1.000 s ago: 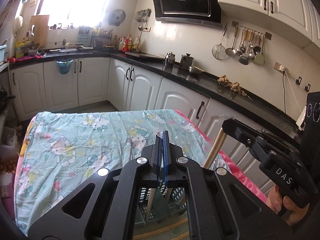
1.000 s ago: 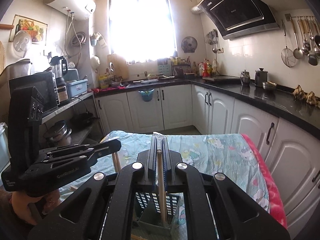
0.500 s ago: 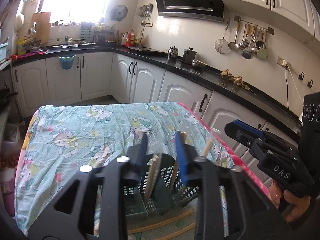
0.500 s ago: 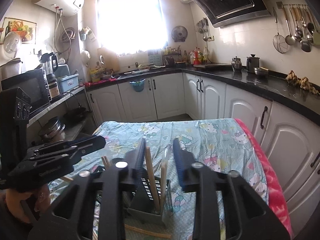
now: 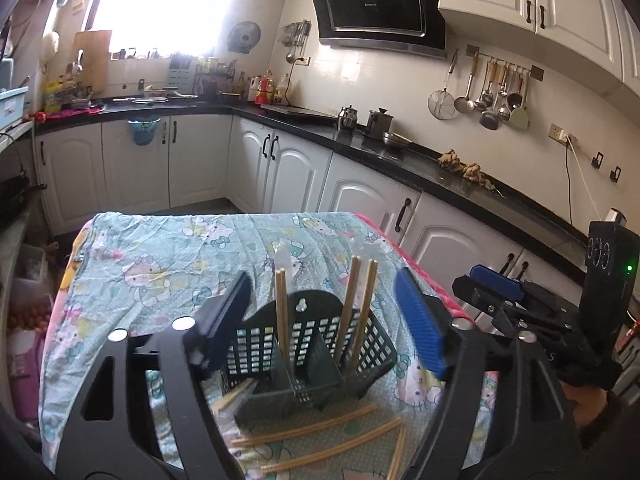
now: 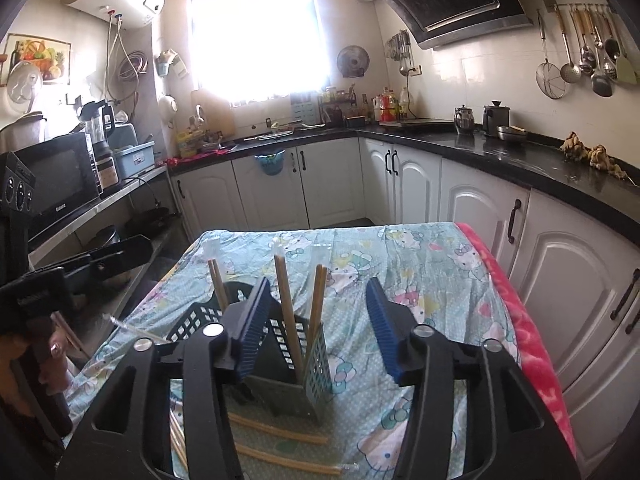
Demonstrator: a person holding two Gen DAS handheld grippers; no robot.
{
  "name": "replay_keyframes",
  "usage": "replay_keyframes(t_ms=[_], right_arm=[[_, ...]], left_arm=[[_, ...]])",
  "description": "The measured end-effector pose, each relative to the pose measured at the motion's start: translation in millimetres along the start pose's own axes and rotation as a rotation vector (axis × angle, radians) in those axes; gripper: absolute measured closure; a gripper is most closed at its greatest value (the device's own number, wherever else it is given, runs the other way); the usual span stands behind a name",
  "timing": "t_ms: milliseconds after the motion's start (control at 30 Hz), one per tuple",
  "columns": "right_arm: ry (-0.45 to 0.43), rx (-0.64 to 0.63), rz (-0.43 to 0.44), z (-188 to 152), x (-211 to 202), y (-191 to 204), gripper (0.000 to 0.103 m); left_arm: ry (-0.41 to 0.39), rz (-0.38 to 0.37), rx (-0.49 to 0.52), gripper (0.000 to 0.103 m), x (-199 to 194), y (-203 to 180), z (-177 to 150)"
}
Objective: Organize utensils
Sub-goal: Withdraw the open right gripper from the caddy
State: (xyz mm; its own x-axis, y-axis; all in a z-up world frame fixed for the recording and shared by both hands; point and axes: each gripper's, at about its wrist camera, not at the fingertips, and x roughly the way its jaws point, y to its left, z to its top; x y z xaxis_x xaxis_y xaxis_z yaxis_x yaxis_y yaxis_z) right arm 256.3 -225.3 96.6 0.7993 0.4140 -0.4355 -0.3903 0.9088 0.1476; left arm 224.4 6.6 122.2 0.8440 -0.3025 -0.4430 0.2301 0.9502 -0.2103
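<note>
Left wrist view: left gripper (image 5: 324, 316) jaws opening, chopsticks (image 5: 281, 312) standing free between them in the basket (image 5: 372, 340); right gripper (image 6: 316, 322) likewise opening, unclamped.

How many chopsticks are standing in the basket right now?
5. Seen from the right wrist: two chopsticks at the left end of the basket, a single one in the middle, and another pair just right of it. More may be hidden low inside.
</note>
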Motion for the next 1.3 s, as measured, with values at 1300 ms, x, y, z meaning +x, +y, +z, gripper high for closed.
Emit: replay_keyframes(t_ms=[1300], right_arm=[[0.087,-0.07,-0.038,-84.7,-51.7,19.2,0.023]], left_arm=[[0.138,0.047,-0.079,0.011,-38.4,20.4,-126.4]])
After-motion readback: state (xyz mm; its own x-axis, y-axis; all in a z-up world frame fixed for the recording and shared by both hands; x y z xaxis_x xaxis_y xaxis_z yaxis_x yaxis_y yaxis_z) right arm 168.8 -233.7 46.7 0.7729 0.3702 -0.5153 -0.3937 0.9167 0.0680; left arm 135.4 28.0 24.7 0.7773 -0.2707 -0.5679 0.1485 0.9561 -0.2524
